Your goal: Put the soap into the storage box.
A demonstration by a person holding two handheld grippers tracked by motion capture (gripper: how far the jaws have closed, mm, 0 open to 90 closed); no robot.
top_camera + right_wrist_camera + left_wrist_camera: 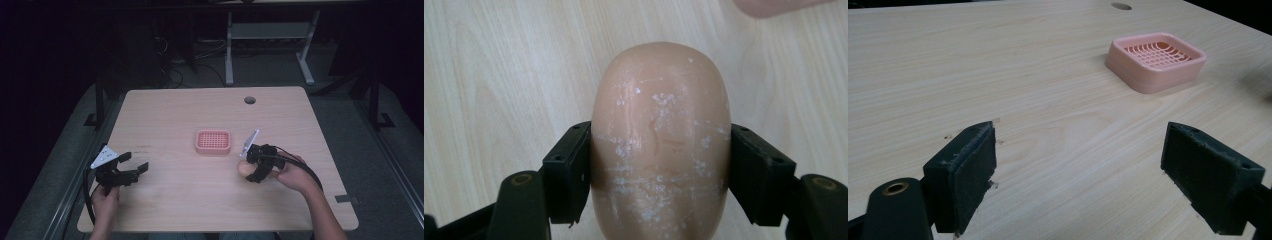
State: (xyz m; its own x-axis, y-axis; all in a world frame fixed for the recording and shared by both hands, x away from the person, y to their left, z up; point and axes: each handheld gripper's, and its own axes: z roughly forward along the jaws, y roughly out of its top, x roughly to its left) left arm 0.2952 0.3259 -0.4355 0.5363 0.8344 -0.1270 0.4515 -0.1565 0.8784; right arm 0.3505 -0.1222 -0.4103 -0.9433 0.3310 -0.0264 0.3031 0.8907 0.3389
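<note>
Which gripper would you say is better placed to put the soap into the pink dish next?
The right gripper, I'd say: its jaws are shut on the soap and it sits just beside the pink dish. The left gripper is open, holds nothing and lies farther from the dish.

The left gripper [136,161] sits at the lower left of the high view, its jaws spread wide with bare space between them, held by the left hand [105,199] rising from the bottom edge. The right gripper [248,166] lies right of centre, tilted toward the frame's left, jaws pressed in from both sides, gripped by the right hand [291,175], forearm running to the lower right.
</note>
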